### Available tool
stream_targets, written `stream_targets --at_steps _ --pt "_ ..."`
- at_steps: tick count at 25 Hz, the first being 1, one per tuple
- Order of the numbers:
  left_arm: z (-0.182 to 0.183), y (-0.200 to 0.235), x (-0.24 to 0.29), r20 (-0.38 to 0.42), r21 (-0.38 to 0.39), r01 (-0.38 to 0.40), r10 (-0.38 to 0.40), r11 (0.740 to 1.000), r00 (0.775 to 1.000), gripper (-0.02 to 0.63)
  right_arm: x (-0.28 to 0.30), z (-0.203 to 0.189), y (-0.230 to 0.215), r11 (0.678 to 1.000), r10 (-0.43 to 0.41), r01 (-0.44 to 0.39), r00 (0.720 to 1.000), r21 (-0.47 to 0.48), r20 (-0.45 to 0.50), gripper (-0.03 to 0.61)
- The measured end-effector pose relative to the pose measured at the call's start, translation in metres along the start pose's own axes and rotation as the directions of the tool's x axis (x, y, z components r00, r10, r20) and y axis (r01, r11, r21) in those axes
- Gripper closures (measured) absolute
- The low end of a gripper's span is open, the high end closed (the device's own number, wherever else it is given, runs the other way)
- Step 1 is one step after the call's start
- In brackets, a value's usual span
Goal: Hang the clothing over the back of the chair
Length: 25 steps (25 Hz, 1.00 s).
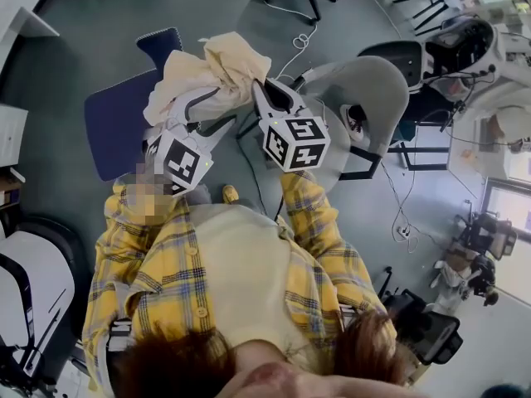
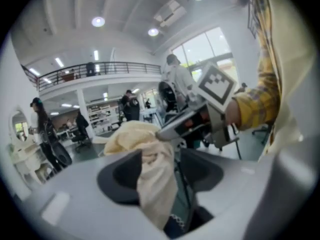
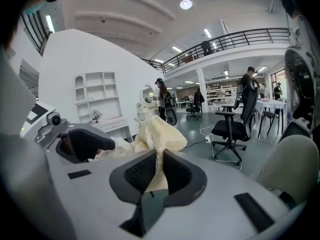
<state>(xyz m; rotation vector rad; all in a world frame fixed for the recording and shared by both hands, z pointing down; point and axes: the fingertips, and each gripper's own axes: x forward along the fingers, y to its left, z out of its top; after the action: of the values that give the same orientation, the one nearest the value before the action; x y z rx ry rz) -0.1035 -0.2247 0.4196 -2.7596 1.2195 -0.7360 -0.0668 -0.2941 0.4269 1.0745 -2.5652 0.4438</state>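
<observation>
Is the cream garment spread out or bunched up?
Bunched: the cream garment sits crumpled between left gripper and right gripper, both clamped on it.

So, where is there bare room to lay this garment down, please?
The blue chair's seat is bare, as is the floor beyond it. Between that and the grey chair it is crowded: the left gripper and right gripper clamp the garment, and cables trail there.

Cream clothing [image 1: 211, 69] — bunched, held aloft.
</observation>
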Motion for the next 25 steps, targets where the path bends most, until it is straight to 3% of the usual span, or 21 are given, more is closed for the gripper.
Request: stream_targets --at_steps 7,15,18,25 --pt "-0.005 0.038 -0.027 0.039 -0.229 -0.139 0.152 0.963 0.988 0.371 -0.006 -0.011 -0.003 1.0 0.014 -0.014 1.0 0.028 -0.018 0.536" --pt "-0.023 0.058 -0.05 0.035 -0.464 -0.213 0.258 0.86 0.965 0.421 -0.02 -0.022 -0.007 0.998 -0.005 0.005 1.0 0.069 -0.011 0.517" --pt "-0.029 0.062 -0.057 0.015 -0.507 -0.244 0.292 0.827 0.956 0.451 -0.025 -0.023 -0.006 0.996 0.007 -0.006 1.0 0.085 -0.007 0.517" --pt "-0.04 0.063 -0.063 -0.039 -0.532 -0.314 0.348 0.786 0.937 0.535 -0.025 -0.026 0.006 0.994 0.056 -0.056 0.998 0.09 -0.001 0.518"
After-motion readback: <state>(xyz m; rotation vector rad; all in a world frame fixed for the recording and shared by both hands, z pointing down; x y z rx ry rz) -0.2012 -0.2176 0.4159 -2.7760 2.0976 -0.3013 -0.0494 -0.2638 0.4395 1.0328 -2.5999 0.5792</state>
